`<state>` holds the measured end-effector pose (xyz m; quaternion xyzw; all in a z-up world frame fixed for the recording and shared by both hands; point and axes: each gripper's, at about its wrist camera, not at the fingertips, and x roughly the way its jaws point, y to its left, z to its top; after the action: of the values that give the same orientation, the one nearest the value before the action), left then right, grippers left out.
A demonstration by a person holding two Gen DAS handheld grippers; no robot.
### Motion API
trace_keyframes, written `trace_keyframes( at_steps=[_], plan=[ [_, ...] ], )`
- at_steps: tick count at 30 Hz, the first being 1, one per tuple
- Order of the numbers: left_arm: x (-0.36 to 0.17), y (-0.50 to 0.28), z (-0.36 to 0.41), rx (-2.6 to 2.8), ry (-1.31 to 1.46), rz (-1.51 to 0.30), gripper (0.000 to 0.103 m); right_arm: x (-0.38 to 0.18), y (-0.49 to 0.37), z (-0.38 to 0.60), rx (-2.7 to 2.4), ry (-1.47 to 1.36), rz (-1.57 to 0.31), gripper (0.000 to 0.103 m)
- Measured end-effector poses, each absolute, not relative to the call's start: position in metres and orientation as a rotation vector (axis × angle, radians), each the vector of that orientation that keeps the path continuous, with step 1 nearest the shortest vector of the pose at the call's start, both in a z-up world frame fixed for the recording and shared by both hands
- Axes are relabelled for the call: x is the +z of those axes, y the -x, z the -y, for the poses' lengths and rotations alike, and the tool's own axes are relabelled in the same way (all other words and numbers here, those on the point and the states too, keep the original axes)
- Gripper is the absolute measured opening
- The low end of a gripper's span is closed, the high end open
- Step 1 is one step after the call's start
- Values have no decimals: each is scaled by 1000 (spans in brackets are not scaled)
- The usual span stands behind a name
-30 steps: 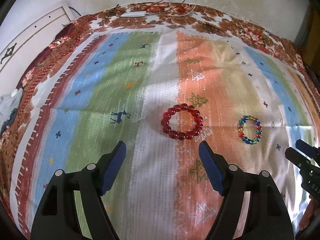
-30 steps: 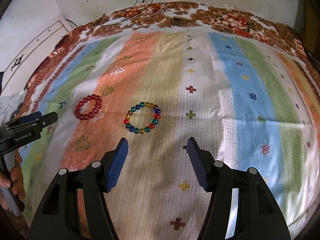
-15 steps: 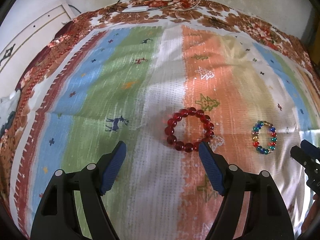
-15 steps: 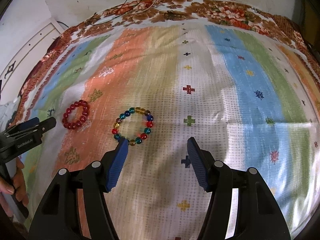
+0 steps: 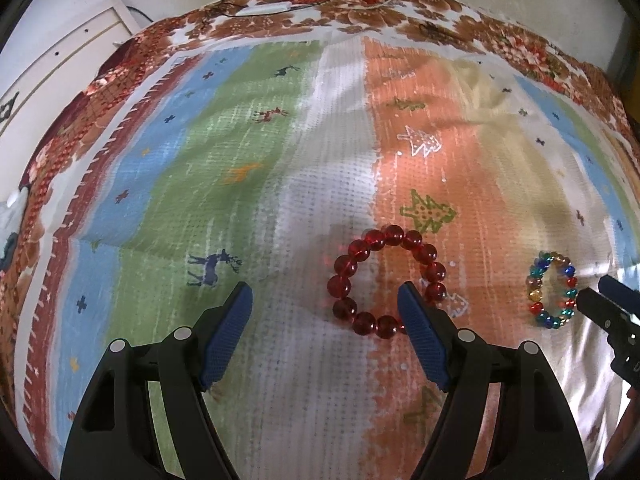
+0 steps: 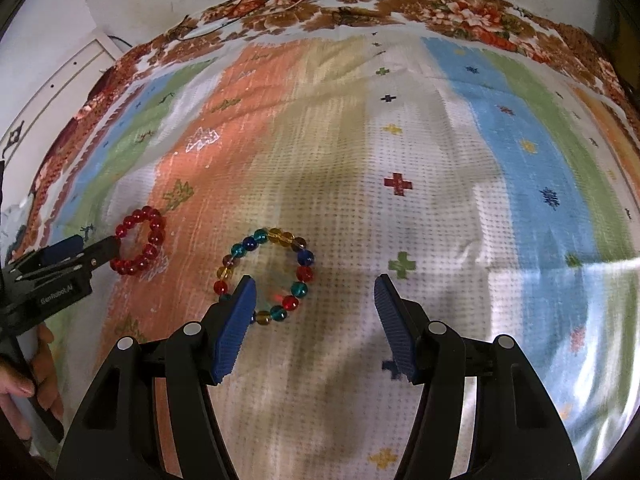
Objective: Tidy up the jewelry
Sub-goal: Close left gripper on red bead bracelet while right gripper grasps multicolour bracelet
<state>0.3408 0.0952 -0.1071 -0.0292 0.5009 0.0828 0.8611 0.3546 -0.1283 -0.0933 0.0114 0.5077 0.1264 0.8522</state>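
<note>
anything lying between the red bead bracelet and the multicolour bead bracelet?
Nothing: only bare striped cloth lies between the red bead bracelet and the multicolour bead bracelet, clearest in the right wrist view.

Glossy glass-like red bracelet (image 5: 386, 286); matt woven cloth (image 5: 304, 184); ribbed blue pads (image 6: 234, 330)

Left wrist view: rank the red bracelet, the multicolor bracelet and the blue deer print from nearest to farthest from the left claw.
1. Red bracelet: right fingertip of the open left claw overlaps its ring.
2. Blue deer print: just beyond the left fingertip.
3. Multicolor bracelet: far right, by the right claw.
</note>
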Motion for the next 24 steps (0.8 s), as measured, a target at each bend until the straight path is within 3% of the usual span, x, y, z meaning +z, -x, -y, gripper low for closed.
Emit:
trace_keyframes(
  at_steps=[14,16,17,21,24],
  plan=[
    [-127,-354,-97,200,22,-1102,74,-108,-363,121,269,30,-1088,61],
    [-127,-354,-97,186,26,-1106,70,-109,-363,120,254,67,-1092,53],
    [-128,-355,-96,178,20,-1109,66,-109,-363,121,244,66,-1093,47],
    [-127,-354,-91,133,15,-1115,27,-110,-365,131,230,60,-1097,25],
    [-128,-352,-88,99,18,-1121,13,-110,-365,135,229,65,-1095,13]
  ],
)
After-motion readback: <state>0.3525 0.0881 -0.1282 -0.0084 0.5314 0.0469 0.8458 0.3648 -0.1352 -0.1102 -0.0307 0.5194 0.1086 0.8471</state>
